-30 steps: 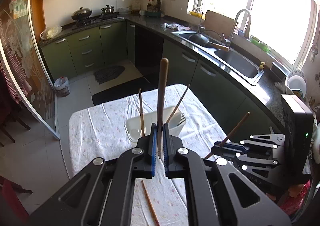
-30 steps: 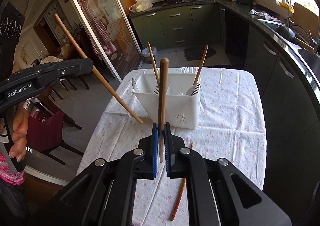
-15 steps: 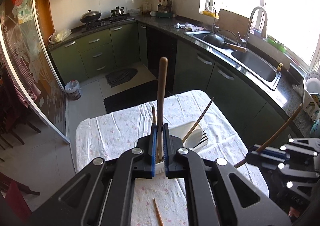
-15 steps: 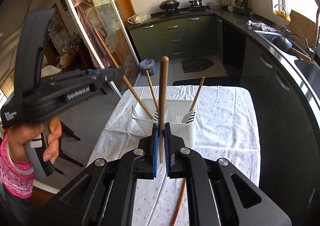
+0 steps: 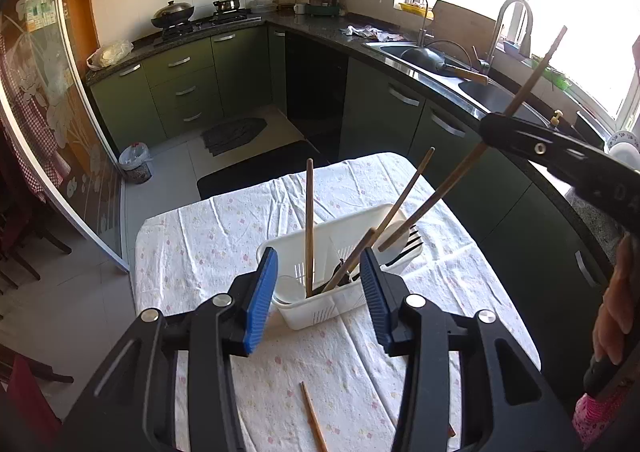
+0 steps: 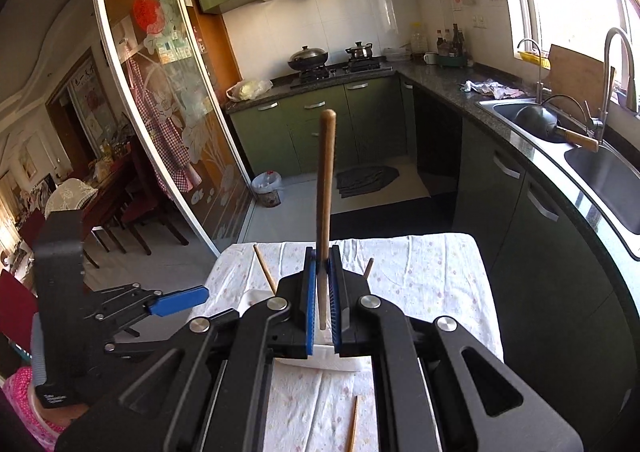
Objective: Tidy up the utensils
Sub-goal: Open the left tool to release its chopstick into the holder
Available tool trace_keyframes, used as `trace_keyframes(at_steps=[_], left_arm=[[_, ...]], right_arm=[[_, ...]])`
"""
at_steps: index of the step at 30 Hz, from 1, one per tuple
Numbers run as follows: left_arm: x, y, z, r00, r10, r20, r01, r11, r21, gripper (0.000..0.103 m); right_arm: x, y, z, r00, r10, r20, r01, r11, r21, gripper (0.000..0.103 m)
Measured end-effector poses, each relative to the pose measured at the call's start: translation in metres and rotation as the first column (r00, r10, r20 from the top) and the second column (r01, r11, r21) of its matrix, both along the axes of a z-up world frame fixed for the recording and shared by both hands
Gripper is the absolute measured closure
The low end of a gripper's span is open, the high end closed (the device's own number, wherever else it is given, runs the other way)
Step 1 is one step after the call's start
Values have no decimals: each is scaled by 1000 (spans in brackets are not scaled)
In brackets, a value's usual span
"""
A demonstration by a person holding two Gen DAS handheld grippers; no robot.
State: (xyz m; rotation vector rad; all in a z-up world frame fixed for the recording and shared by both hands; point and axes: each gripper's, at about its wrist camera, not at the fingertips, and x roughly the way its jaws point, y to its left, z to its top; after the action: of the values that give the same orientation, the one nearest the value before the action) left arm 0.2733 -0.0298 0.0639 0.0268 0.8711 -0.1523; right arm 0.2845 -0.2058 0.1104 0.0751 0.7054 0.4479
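The left gripper point(image 5: 318, 288) gaped empty over the caddy point(image 5: 340, 306), the right gripper point(image 6: 323, 300) clamped a chopstick point(image 6: 325, 188) — lowered off-line, it seemingly risked snagging leaning handles.

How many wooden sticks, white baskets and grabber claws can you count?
Wooden sticks: 5 (upright stick, leaning stick, short stick, held stick, loose stick)
White basket: 1
Grippers: 2 (left gripper, right gripper)
Total: 8
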Motion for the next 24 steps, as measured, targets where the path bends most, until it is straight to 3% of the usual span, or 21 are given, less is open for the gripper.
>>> trace_keyframes(at_steps=[7, 13, 15, 17, 21, 24], left_arm=[[-18, 2, -16, 997, -27, -75, 27, 1000, 1, 56], [-27, 6, -25, 994, -28, -107, 28, 1000, 3, 55], [-29, 6, -28, 992, -31, -125, 31, 1000, 1, 55], [-31, 7, -33, 988, -31, -148, 32, 999, 4, 53], [-39, 8, -56, 970, -44, -240, 46, 999, -1, 53], [-49, 10, -83, 940, -51, -339, 50, 999, -10, 52]], right_arm=[[13, 23, -43, 999, 23, -48, -26, 998, -65, 96], [14, 38, -62, 997, 40, -61, -46, 993, -106, 95], [14, 39, -63, 997, 43, -60, -50, 993, -110, 85], [7, 37, -62, 997, 46, -57, -52, 994, -99, 84], [-10, 24, -55, 997, 64, -41, -66, 997, -46, 82], [-33, 12, -51, 996, 90, -25, -90, 996, -3, 77]])
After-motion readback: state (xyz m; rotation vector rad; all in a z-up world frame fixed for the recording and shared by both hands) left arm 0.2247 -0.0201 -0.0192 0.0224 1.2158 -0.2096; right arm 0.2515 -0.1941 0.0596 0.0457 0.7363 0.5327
